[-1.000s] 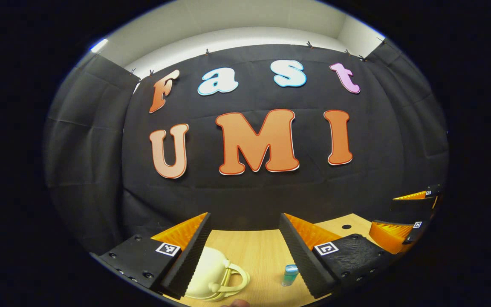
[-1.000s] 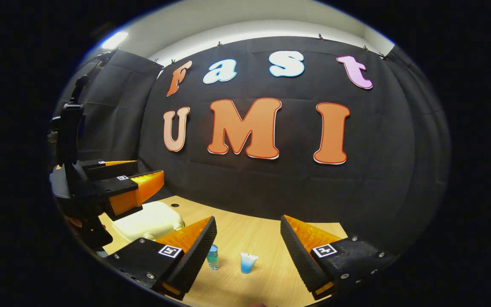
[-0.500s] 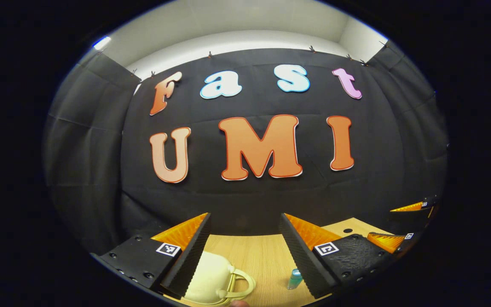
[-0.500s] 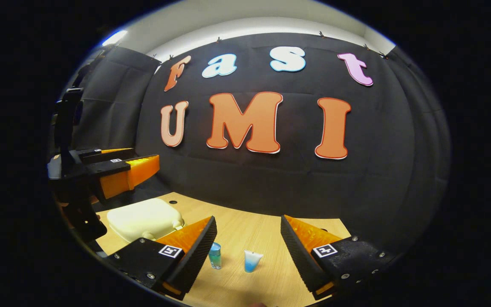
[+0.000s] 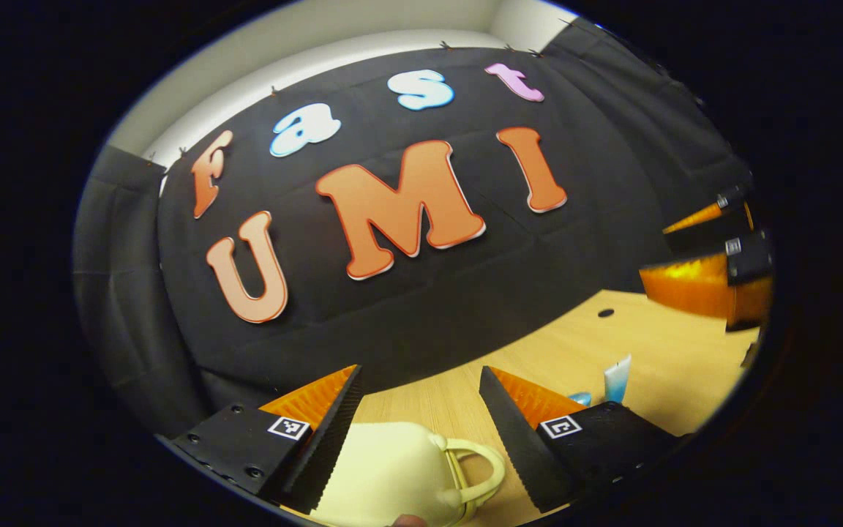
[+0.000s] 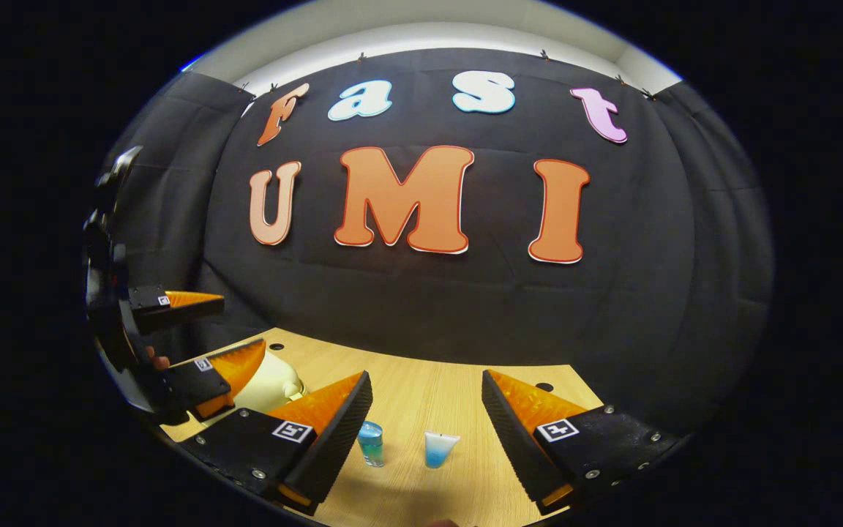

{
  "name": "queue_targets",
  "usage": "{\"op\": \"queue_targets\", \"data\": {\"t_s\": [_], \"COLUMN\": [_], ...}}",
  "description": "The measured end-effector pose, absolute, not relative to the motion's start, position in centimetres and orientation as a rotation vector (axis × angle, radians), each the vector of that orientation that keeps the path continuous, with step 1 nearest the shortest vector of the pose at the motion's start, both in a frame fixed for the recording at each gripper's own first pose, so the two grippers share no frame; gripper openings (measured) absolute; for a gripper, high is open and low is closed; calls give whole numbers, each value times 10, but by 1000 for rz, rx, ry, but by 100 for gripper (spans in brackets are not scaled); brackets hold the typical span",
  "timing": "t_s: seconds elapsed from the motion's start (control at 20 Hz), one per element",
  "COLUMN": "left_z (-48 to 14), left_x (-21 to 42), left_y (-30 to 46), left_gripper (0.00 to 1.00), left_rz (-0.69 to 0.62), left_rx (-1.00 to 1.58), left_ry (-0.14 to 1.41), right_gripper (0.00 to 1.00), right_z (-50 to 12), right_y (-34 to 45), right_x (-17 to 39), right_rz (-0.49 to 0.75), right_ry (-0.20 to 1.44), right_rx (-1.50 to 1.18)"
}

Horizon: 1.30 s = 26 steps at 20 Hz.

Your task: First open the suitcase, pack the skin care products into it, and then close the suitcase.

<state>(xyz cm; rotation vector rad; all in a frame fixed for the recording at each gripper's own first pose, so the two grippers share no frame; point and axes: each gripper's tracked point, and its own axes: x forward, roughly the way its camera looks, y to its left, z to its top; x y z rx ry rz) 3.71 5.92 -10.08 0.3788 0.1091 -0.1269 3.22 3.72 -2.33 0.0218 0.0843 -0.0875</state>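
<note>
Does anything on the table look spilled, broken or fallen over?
Nothing stands out. The cream suitcase lies shut on the table, and the small blue bottle and the blue tube stand upright beside it.

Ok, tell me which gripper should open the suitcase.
Left. The left gripper hangs open right over the closed suitcase, by its handle. The right gripper faces the bottle and tube.

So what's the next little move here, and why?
Probably the left gripper should come down to the cream suitcase. Its fingers are open with the case just below them, its lid looks closed, and the blue bottle and tube stand unpacked on the table.
</note>
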Motion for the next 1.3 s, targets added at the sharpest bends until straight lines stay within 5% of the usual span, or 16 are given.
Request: {"op": "queue_targets", "data": {"t_s": [0.55,0.9,1.15,1.3], "left_z": [-237,-293,-309,-316], "left_x": [23,16,24,34], "left_y": [38,49,55,48], "left_gripper": [93,95,72,45], "left_rz": [-338,-358,-337,-361], "left_rx": [714,871,1025,1088], "left_ry": [331,444,471,468], "right_gripper": [95,95,95,96], "right_z": [-37,-41,-42,-42], "right_y": [9,0,4,6], "right_x": [30,28,29,29], "right_rz": [-180,-198,-183,-178], "right_ry": [133,146,147,148], "right_rx": [13,11,12,12]}}
